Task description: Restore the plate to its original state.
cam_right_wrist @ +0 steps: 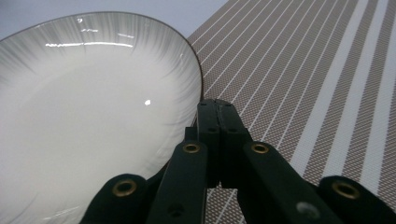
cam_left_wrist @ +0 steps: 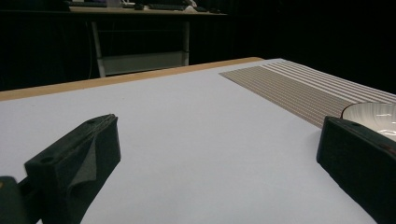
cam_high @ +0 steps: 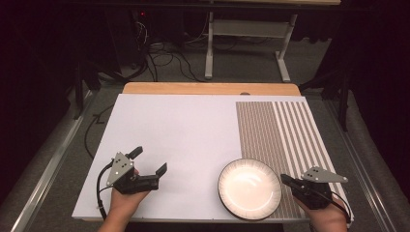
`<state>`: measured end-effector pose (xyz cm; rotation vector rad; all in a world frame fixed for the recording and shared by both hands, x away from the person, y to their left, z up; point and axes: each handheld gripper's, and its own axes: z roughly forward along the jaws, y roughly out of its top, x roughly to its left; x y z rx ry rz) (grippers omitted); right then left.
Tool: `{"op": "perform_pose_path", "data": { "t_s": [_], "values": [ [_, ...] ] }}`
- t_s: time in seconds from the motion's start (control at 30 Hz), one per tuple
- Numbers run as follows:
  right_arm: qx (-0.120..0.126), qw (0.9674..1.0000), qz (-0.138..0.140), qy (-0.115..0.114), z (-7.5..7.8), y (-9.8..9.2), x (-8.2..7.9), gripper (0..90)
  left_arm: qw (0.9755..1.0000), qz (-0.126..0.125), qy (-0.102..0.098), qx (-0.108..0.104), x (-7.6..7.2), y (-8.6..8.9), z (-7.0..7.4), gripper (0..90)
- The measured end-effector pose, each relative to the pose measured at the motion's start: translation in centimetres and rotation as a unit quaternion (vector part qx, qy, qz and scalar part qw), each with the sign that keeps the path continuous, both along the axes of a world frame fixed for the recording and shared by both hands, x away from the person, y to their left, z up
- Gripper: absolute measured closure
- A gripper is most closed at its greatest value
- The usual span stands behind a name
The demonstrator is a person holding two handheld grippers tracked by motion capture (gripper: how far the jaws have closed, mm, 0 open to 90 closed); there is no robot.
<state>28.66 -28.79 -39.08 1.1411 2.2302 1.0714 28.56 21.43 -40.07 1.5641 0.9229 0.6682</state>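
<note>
White plate with a dark rim and fine radial lines sits on the surface, near the front edge, right of centre. Its right part overlaps the edge of a brown-and-white striped mat that covers the right side of the surface. Plate looks empty.

Right gripper is held low at the plate's right rim, tip just beside the rim; whether it touches, can't tell. Its fingers are pressed together, nothing between them. In the right gripper view the closed fingers point along the plate edge, with the striped mat under and to the right of them. Grey three-cornered plate sits on top of this gripper, person's hand behind it at the bottom edge.

Left gripper is over bare white surface at the front left, well apart from the plate. Fingers spread wide, holding nothing. Left gripper view shows the two fingers far apart with clear white surface between them, the plate rim peeking past the right one, and the mat beyond.

Wooden edge of the table shows at the far side.
</note>
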Motion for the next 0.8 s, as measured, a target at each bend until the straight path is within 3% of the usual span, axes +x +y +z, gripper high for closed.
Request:
{"op": "perform_pose_path", "data": {
  "t_s": [0.4,0.57,0.6,0.63,0.67,0.7,0.73,0.77,0.8],
  "values": [
    [0.028,0.9980,-0.046,-0.033,1.0,-2.5,0.2,89.1,1.0000,0.001,0.000,0.002,0.0,0.0,0.0,0.3],
    [0.058,0.9943,-0.071,-0.054,1.3,-3.8,0.3,71.4,1.0000,0.002,-0.001,0.002,0.0,-0.1,0.0,0.3],
    [0.058,0.9943,-0.071,-0.054,1.3,-3.8,0.3,71.4,1.0000,0.002,-0.001,0.002,0.0,0.0,0.1,0.3],
    [0.078,0.9921,-0.075,-0.065,1.5,-4.2,0.3,59.2,1.0000,0.002,-0.001,0.004,-0.1,0.0,0.1,0.3],
    [0.078,0.9921,-0.075,-0.065,1.5,-4.2,0.3,59.2,1.0000,0.002,0.000,0.006,-0.1,0.0,0.1,0.3],
    [0.093,0.9891,-0.078,-0.083,1.6,-4.4,0.3,45.5,1.0000,0.002,0.000,0.006,-0.1,0.0,0.2,0.3],
    [0.093,0.9891,-0.078,-0.083,1.6,-4.4,0.3,45.5,1.0000,0.002,0.000,0.007,-0.1,0.0,0.2,0.3],
    [0.100,0.9864,-0.080,-0.103,1.7,-4.4,0.3,33.8,0.9999,0.002,0.001,0.010,-0.2,0.0,0.2,0.3],
    [0.101,0.9854,-0.080,-0.111,1.7,-4.4,0.4,28.1,0.9999,0.003,0.001,0.012,-0.2,0.0,0.3,0.3]
  ]
}}
